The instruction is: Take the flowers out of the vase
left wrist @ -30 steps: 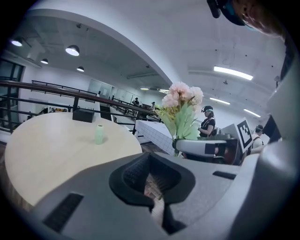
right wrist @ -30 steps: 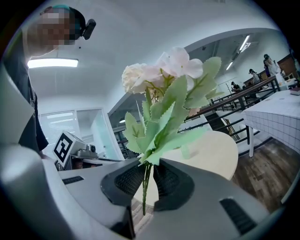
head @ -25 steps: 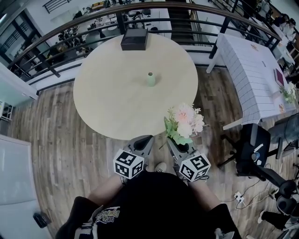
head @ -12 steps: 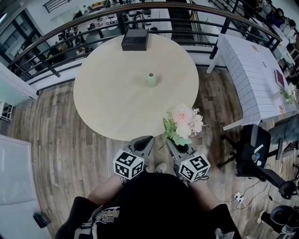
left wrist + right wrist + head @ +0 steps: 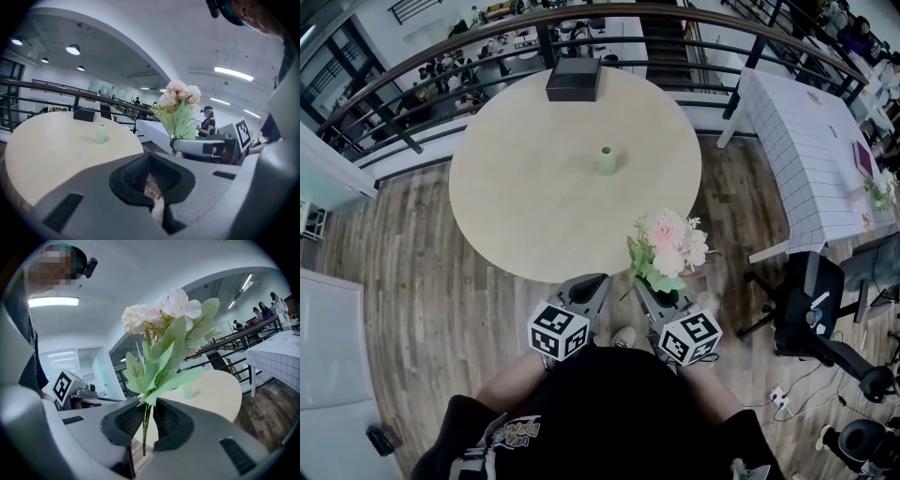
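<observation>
A small pale green vase point(image 5: 606, 160) stands empty near the middle of the round table point(image 5: 516, 206); the left gripper view shows the vase point(image 5: 101, 133) too. My right gripper point(image 5: 652, 292) is shut on the green stems of a bunch of pink and white flowers point(image 5: 670, 246), held upright off the table's near right edge. In the right gripper view the stems point(image 5: 146, 420) run between the jaws and the blooms point(image 5: 157, 310) rise above. My left gripper point(image 5: 586, 291) is shut with nothing in it, beside the right gripper at the table's near edge.
A dark box point(image 5: 573, 80) sits at the table's far edge. A railing point(image 5: 422, 84) curves behind the table. A white-clothed table point(image 5: 806, 141) stands to the right, with a black office chair point(image 5: 811, 300) near it. Wooden floor surrounds the round table.
</observation>
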The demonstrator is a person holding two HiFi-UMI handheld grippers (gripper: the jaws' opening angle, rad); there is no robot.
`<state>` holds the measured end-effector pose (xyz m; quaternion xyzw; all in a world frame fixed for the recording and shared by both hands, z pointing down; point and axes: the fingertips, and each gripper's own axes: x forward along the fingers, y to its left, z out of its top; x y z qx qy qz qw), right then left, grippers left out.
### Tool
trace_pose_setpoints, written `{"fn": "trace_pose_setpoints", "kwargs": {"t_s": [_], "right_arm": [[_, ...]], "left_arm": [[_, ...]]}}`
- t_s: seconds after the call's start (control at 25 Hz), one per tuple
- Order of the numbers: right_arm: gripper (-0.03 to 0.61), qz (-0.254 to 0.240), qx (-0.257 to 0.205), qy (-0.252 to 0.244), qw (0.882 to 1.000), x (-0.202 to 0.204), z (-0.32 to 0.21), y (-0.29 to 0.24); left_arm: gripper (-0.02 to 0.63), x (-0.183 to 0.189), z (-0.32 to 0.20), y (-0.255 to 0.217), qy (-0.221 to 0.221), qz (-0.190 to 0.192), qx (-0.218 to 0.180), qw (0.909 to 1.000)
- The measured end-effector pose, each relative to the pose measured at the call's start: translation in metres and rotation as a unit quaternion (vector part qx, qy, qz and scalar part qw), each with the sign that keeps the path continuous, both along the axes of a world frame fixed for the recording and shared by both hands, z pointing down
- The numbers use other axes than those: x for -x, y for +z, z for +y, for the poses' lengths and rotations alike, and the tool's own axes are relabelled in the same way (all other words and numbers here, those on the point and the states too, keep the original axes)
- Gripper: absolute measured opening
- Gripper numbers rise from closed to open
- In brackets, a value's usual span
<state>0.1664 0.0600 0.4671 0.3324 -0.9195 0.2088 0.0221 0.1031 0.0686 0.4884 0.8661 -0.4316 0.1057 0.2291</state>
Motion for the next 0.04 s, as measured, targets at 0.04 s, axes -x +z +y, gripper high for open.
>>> {"fn": "trace_pose_setpoints", "kwargs": {"t_s": [0.04], "right_arm": [[0.067,0.001,0.000,0.001,1.000,0.0036,-0.0020,0.0023]], "left_arm": [[0.006,0.0038,-0.0019,0.0024,0.000,0.001,0.000,1.0000]]}}
